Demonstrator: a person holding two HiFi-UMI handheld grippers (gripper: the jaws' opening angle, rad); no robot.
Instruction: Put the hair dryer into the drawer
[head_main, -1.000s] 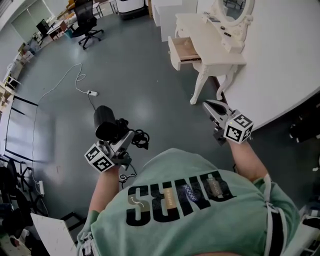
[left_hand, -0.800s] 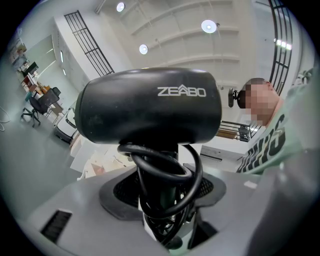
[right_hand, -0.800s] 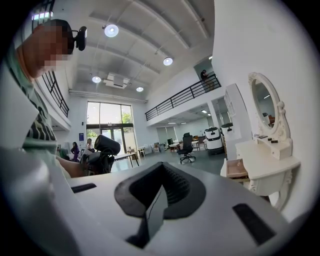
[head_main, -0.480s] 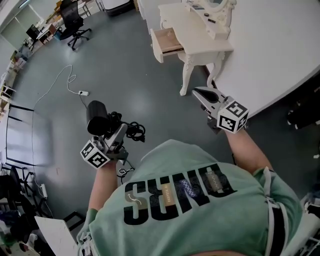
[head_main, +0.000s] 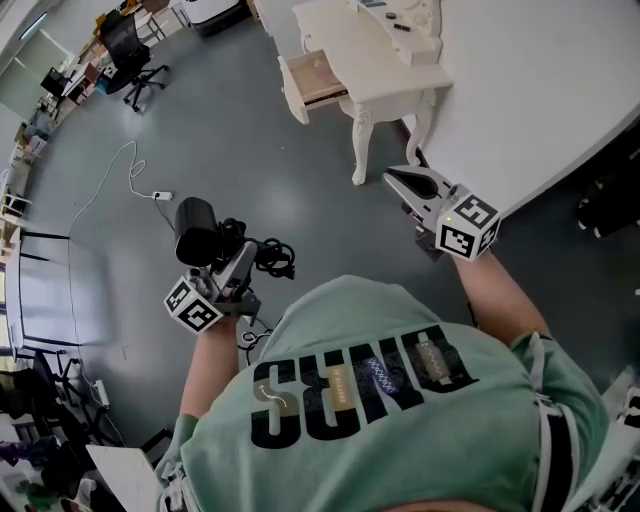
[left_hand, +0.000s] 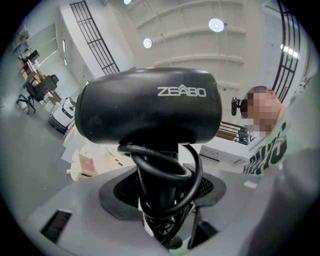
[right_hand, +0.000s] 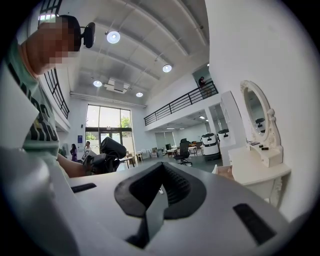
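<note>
so: hair dryer up in left claw, drawer well off

black hair dryer is held in the air over the grey floor, barrel uppermost, handle down between the jaws of the left claw. that claw is clamped on the handle and on the cord looped round it. right claw has its jaws together with nothing between them, tip near a leg of the white bench. the drawer of that bench stands pulled open, well apart from the dryer.
</note>
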